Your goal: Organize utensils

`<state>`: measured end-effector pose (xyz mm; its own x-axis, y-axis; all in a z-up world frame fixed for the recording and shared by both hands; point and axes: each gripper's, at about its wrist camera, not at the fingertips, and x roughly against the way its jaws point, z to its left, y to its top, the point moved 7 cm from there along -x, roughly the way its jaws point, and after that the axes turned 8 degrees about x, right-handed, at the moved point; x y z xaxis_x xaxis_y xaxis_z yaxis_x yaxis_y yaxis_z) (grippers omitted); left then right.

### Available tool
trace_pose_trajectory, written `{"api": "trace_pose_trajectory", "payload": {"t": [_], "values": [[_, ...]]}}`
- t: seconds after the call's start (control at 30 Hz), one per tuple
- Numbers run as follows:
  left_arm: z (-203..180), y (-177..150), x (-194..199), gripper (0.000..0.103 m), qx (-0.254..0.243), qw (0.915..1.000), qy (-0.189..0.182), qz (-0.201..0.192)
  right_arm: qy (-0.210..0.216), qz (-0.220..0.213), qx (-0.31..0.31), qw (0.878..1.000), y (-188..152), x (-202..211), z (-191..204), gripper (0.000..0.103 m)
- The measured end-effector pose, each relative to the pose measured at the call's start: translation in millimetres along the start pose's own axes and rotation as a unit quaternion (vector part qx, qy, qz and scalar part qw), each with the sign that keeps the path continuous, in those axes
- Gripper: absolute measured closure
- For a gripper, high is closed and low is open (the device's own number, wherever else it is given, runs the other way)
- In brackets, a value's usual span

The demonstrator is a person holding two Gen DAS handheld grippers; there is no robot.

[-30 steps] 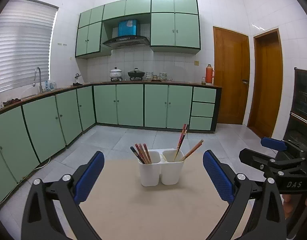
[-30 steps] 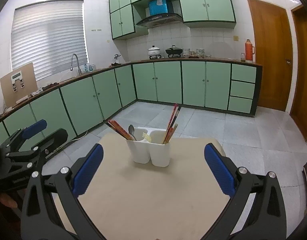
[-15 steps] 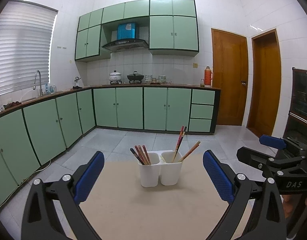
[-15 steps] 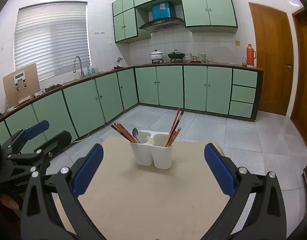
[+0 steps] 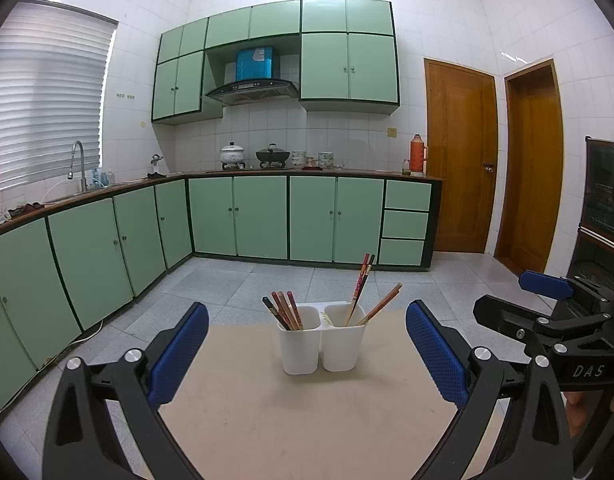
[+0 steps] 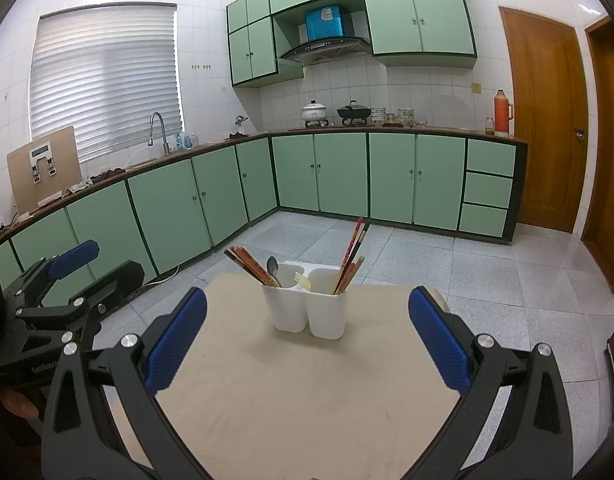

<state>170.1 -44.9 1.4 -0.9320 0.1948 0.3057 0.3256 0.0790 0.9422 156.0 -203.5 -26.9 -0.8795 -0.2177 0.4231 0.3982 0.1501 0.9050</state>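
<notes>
Both grippers' jaws spread, empty, facing the white utensil holder [image 5: 322, 338] with chopsticks [image 6: 251, 266] on the table [image 6: 299, 392].

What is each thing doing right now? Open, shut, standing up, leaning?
Left hand-held gripper: open, empty.
Right hand-held gripper: open, empty.
Holder: upright on table.
Chopsticks: leaning in holder.
Spoon: standing in holder.
Doors: shut.

A home kitchen is shown. Green cabinets [image 5: 259, 216], a sink tap [image 5: 77, 160], a range hood [image 5: 253, 90] and pots [image 5: 271, 156] on the counter are seen against tiled walls.
</notes>
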Motion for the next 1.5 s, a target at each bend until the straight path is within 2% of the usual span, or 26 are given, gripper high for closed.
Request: {"api": "trace_pose_trajectory", "payload": {"t": [1.5], "values": [[-0.7, -1.1, -1.1, 0.006, -0.001, 1.0000, 0.003, 0.004, 0.001, 0.004, -0.002, 1.000, -5.5, -3.2, 1.7, 0.005]]}}
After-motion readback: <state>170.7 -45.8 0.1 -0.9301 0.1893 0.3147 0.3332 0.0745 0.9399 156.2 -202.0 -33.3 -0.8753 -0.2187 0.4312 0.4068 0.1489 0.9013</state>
